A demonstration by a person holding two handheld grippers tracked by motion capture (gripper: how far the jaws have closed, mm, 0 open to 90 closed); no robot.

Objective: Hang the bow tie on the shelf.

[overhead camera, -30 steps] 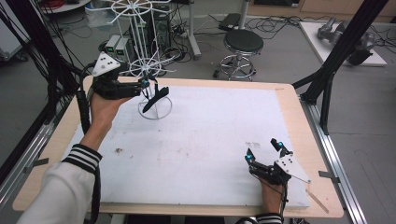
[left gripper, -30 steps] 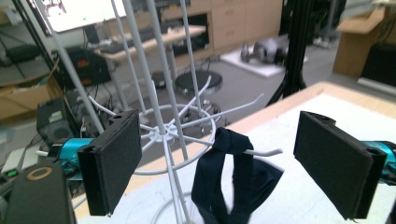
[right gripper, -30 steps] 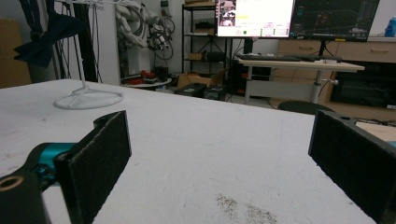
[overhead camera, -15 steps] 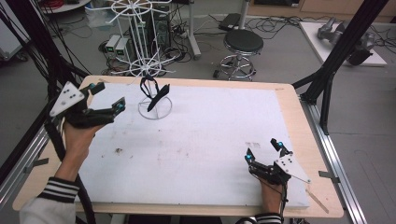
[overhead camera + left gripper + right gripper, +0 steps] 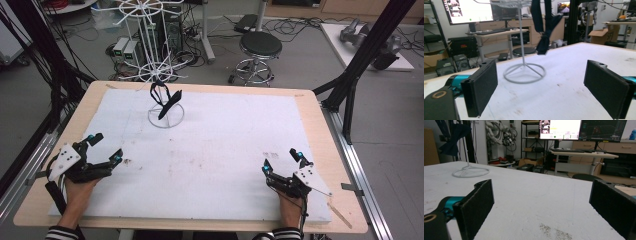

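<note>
Black strap (image 5: 165,100) hangs from the lower tier of the white wire rack (image 5: 165,119), rack base standing on the far left part of the white mat (image 5: 225,150); in the left gripper view the strap (image 5: 544,30) dangles clear of the mat, beside the rack's stem. Judged from this layout: hanging step looks done, nothing left in either gripper. Left gripper (image 5: 102,150) sits at the near left of the mat, jaws spread wide and empty, pads (image 5: 482,87) facing the rack. Right gripper (image 5: 282,161) rests at the near right, jaws likewise apart, nothing between them. Both are well apart from the rack. Room: broad bare mat between the grippers and up to the rack; each hand lies near the mat's near edge and close to its side edge, table rim (image 5: 320,120) just beyond
</note>
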